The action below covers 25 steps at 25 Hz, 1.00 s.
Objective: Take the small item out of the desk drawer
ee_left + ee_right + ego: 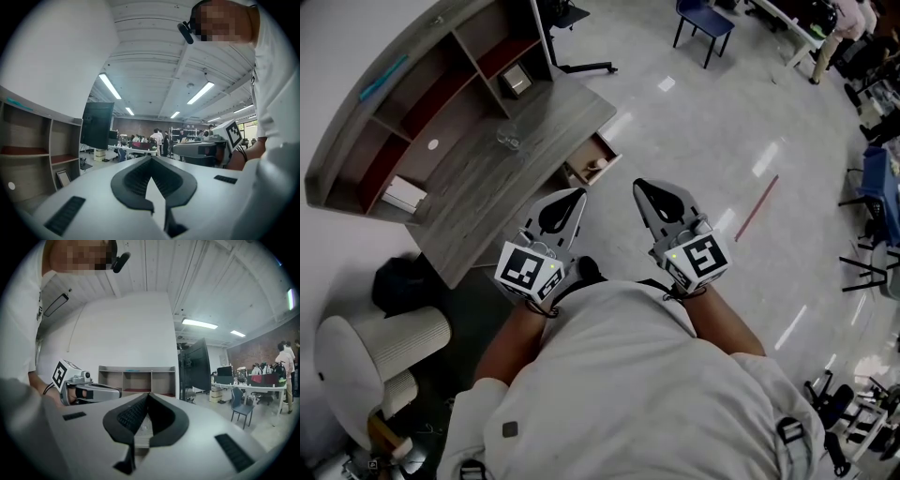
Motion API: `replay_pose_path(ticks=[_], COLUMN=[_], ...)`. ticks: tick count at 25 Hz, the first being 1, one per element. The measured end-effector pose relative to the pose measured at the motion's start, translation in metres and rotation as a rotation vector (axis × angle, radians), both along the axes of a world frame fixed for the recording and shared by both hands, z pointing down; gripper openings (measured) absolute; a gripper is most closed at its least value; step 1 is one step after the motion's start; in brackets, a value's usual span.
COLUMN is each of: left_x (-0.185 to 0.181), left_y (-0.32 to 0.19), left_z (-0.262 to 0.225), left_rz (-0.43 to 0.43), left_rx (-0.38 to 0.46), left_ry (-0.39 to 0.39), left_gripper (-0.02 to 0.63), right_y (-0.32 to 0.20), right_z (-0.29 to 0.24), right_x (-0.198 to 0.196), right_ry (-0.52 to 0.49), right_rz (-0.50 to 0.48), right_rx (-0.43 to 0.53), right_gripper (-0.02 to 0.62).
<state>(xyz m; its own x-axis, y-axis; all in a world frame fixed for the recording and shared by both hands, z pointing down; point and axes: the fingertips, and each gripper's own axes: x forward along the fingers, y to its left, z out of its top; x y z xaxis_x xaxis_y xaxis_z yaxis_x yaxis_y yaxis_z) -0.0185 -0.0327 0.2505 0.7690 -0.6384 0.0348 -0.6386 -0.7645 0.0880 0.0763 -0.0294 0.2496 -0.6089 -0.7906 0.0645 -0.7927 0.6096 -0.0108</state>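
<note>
Drawer open at right end of tabletop, item inside, long axis too small to tell | left tongs clenched, empty, just near of drawer, closer | right tongs clenched, empty, off to right | likely reach: far, slightly right, with left

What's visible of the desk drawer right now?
In the head view the desk drawer is a small shallow box. It stands pulled open from the edge of the grey wood-look desk and juts out over the pale floor. Its inside looks tan, and its front is grey like the desk. A small pale item lies inside, too small to identify. Nothing else touches the drawer.
</note>
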Motion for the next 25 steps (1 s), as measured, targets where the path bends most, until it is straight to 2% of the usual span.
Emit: replay_pose_path(ticks=[5, 9, 16, 25], left_x=[-0.038, -0.055, -0.059, -0.071], left_y=[-0.017, -0.026, -0.040, -0.087], left_z=[0.000, 0.001, 0.005, 0.027], left_rz=[-0.011, -0.030, -0.037, -0.122], left_rx=[0.002, -0.002, -0.002, -0.041], left_ry=[0.016, 0.018, -0.014, -0.020], left_gripper=[0.015, 0.015, 0.015, 0.015], right_y=[-0.019, -0.028, -0.049, -0.111], right_z=[0.000, 0.004, 0.009, 0.030], right_x=[-0.037, -0.051, -0.065, -0.071], right_ry=[-0.002, 0.010, 0.001, 0.034], right_rz=[-0.014, -0.028, -0.075, -0.159], right_rx=[-0.003, -0.014, -0.031, -0.067], right_gripper=[0.021, 0.021, 0.021, 0.021])
